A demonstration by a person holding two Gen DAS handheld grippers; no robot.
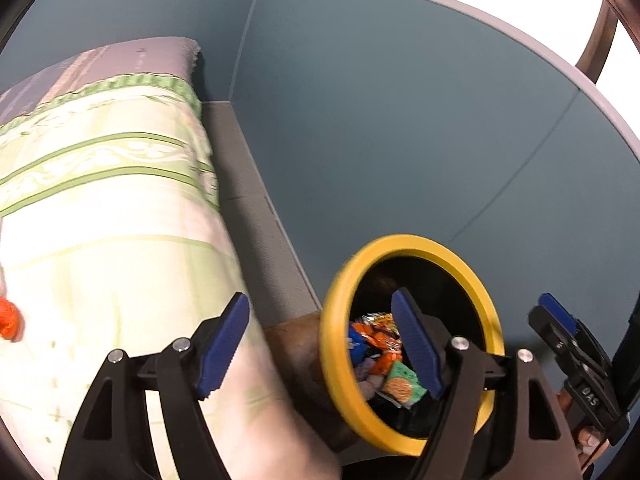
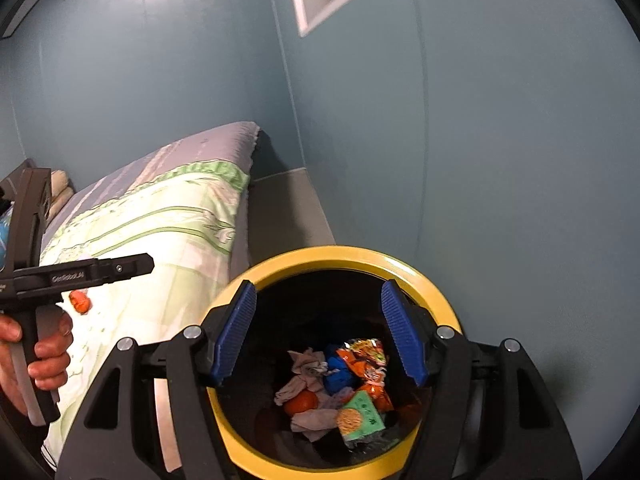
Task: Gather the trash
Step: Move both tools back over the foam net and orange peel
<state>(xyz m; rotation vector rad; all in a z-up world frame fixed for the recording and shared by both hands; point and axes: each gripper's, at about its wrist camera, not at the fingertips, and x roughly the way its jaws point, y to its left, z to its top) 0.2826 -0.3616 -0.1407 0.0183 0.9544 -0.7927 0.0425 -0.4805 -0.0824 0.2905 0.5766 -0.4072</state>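
Blue ribbed pads on both tools stand apart with nothing between them. The right gripper hangs over the mouth of the round black bin with a yellow rim, jaws spread, empty. The left gripper is also released and empty; in its own view one finger overlaps the bin's opening and the other lies over the bedding.

Bin contents, seen from the right wrist: crumpled grey tissue, a crushed blue wad, orange printed snack wrappers, a green snack packet, and a round orange lump half buried. All sit low, well below the rim.

Beside the bin, the bed with a pale green patterned cover. On it lies one crumpled orange scrap, well apart from the bin and close under the left tool, which a hand grips by its handle. Beyond: grey ledge, blue-green walls.

Judgement: the drop looks finished and the orange scrap is the next pick. It is nearer the left tool. To do it well, approach from above with jaws wide, straddle the scrap, press lightly into the soft cover without pinching cloth, and close fully before lifting. Carry it over the rim's centre before letting go.
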